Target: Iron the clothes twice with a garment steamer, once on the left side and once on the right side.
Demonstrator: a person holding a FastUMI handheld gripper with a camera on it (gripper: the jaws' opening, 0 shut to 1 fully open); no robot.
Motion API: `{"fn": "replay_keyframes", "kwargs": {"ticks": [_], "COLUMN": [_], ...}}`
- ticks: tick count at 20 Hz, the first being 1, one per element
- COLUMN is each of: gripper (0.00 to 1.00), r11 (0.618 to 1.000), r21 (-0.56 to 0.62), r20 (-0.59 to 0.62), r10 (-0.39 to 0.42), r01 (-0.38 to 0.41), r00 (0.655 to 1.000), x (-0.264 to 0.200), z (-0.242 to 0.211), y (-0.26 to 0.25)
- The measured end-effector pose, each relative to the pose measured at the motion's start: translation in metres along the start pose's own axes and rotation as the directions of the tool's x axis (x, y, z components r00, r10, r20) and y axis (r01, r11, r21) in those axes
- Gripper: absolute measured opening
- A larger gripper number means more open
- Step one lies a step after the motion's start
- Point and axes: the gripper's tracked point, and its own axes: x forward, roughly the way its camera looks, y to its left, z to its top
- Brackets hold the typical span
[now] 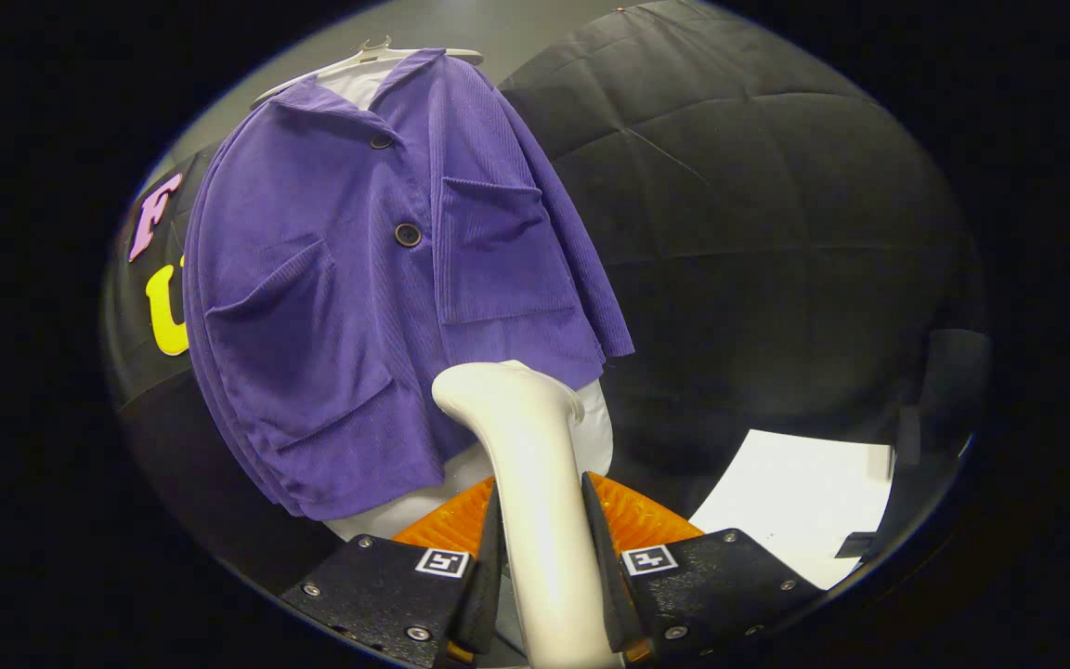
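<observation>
Jaws pinching the steamer [535,483] handle at lower centre; its head tips up-left toward the purple jacket [386,279], hanging upper left, hem just beyond the head.

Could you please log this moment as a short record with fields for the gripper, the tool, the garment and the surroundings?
gripper: gripper, jaws closed on the steamer handle
tool: white garment steamer, head up near the jacket hem
garment: purple corduroy jacket over a white shirt, on a hanger
surroundings: white sheet lying beyond the fingers, beside the garment
</observation>
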Motion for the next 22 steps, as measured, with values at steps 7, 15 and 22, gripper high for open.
{"fn": "replay_keyframes", "kwargs": {"ticks": [7, 15, 22], "gripper": [0.45, 0.45, 0.45], "r11": [0.992, 0.967, 0.934], "r21": [-0.099, -0.149, -0.181], "r20": [-0.002, 0.079, 0.118], "r10": [0.077, 0.219, 0.333], "r01": [-0.077, -0.205, -0.309], "r00": [0.997, 0.973, 0.936], "x": [-0.066, -0.209, -0.308], "z": [0.011, 0.049, 0.068], "y": [0.021, 0.059, 0.118]}}
